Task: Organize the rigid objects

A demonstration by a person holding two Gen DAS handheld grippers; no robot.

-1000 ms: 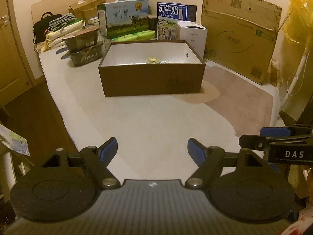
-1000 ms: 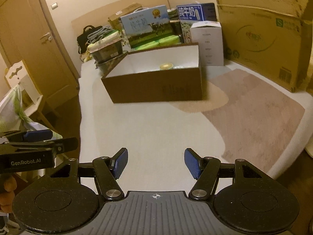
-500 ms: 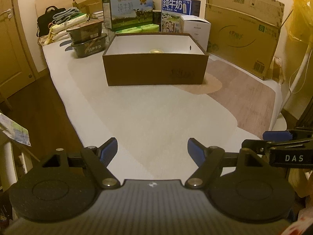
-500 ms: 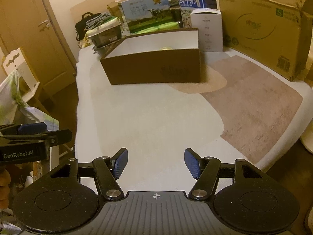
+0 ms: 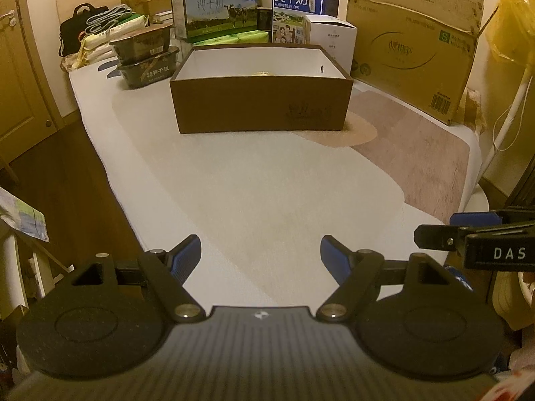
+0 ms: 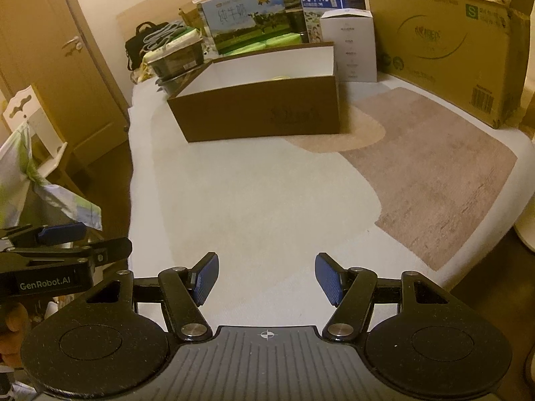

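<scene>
Two grippers, left [image 5: 260, 254] and right [image 6: 266, 279], hang side by side over the near end of the bed [image 5: 267, 193], fingers partly open, holding nothing. Brown box [image 5: 260, 103] sits mid-bed, well apart; a small round object [image 5: 262, 73] lies inside at its far wall.

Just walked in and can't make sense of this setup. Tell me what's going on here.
A person holds a gripper in each hand over a pale mat, tidying rigid objects. The left gripper and right gripper are both open and empty, hovering side by side above bare mat. Ahead sits an open brown box with a small round yellowish item just visible inside. Milk cartons, stacked dark trays and a large cardboard box stand behind it.
</scene>
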